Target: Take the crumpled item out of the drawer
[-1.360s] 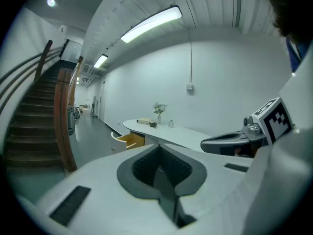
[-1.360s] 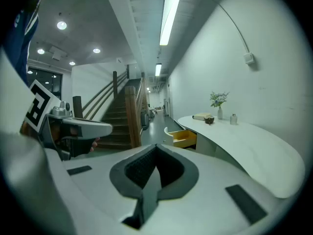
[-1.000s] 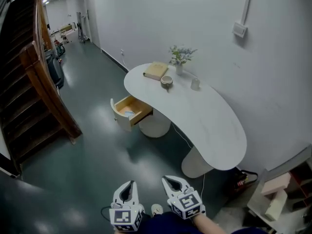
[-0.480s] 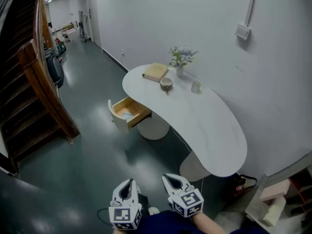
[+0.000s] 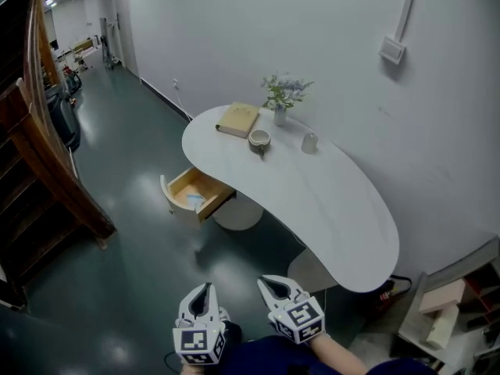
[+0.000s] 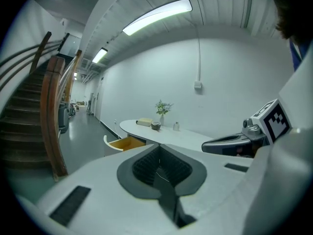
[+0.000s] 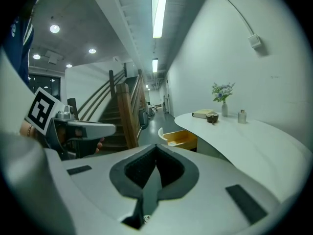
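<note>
A wooden drawer (image 5: 192,193) stands pulled open under the left end of the curved white table (image 5: 336,209). A small pale blue crumpled item (image 5: 195,201) lies inside it. Both of my grippers hang low at the bottom of the head view, far from the drawer: the left gripper (image 5: 205,289) and the right gripper (image 5: 270,283), each with its jaws together and nothing between them. In the left gripper view the drawer (image 6: 122,142) shows beyond the shut jaws (image 6: 157,151). The right gripper view shows the drawer (image 7: 180,138) ahead too, its contents hidden by the drawer wall.
On the table stand a book (image 5: 237,120), a small bowl (image 5: 258,140), a vase of flowers (image 5: 281,104) and a little jar (image 5: 309,142). A wooden staircase (image 5: 47,170) rises at left. Shelves (image 5: 453,319) sit at lower right. Dark floor lies between me and the drawer.
The view has swung, so the table and the open drawer have slid left and slightly down in the picture. Both grippers keep their place at the bottom edge, still shut.
</note>
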